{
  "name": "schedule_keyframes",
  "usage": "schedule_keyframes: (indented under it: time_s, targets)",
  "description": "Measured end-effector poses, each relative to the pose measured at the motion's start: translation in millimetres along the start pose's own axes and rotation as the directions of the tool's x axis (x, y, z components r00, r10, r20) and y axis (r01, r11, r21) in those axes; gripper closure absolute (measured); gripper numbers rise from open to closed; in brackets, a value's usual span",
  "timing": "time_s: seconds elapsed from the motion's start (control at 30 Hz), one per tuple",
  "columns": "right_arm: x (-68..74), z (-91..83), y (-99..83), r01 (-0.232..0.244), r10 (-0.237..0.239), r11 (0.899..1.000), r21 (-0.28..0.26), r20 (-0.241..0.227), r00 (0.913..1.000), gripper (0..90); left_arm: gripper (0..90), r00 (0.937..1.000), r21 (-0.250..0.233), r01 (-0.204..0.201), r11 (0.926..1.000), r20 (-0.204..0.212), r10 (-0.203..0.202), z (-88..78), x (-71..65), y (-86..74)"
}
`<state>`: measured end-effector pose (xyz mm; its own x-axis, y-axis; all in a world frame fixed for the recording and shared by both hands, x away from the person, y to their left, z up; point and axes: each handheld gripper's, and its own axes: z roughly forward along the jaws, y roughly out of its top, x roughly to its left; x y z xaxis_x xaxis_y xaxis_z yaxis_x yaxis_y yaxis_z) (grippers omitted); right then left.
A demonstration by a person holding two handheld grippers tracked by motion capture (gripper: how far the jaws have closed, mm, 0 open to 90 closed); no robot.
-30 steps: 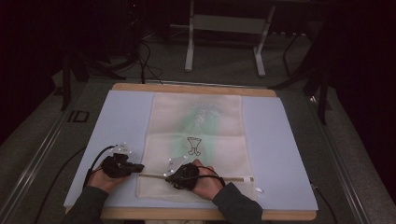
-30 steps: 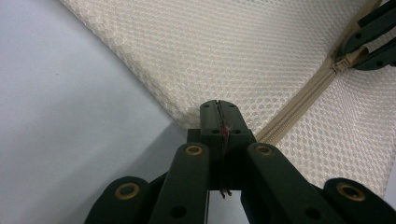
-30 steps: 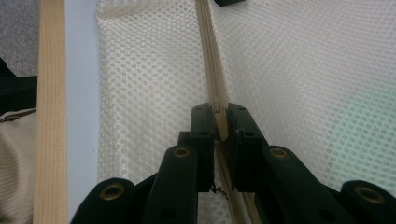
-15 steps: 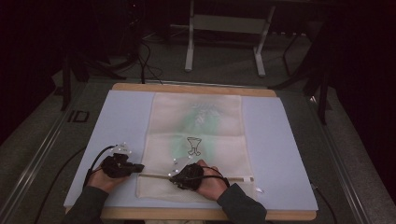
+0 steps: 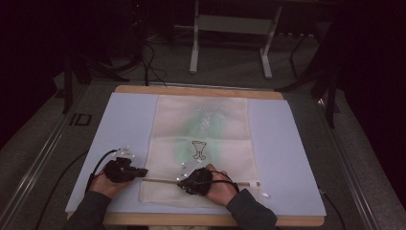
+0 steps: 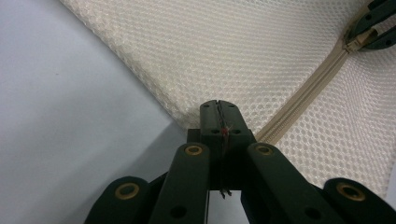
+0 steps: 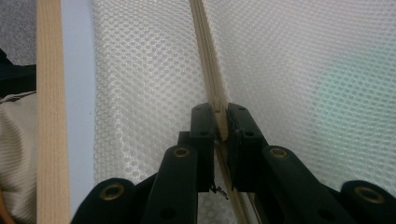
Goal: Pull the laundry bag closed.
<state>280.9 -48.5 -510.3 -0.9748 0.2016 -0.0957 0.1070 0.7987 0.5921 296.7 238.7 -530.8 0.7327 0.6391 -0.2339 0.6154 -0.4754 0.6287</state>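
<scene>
A cream mesh bag with a green item inside lies flat on the pale blue mat. Its zipper runs across the near end. My left gripper sits at the bag's left edge. In the left gripper view this gripper is shut on the bag's edge, just where the zipper tape ends. My right gripper rests on the zipper a little to the right. In the right gripper view its jaws are shut on the zipper pull.
The mat covers a wooden table with its front edge just before my forearms. A small white scrap lies by the bag's right corner. A metal stand and cables are on the floor beyond the table.
</scene>
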Motion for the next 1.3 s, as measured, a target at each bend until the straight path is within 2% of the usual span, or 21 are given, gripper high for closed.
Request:
schedule_keyframes:
  time_s: [1.3]
  targets:
    - [-3.2,-16.2,-19.2,-0.023,0.023,1.0,0.016,0.018,0.9996,82.1,90.0,1.0,0.0,0.002,1.0,0.001,-0.002,0.0,0.0,0.0]
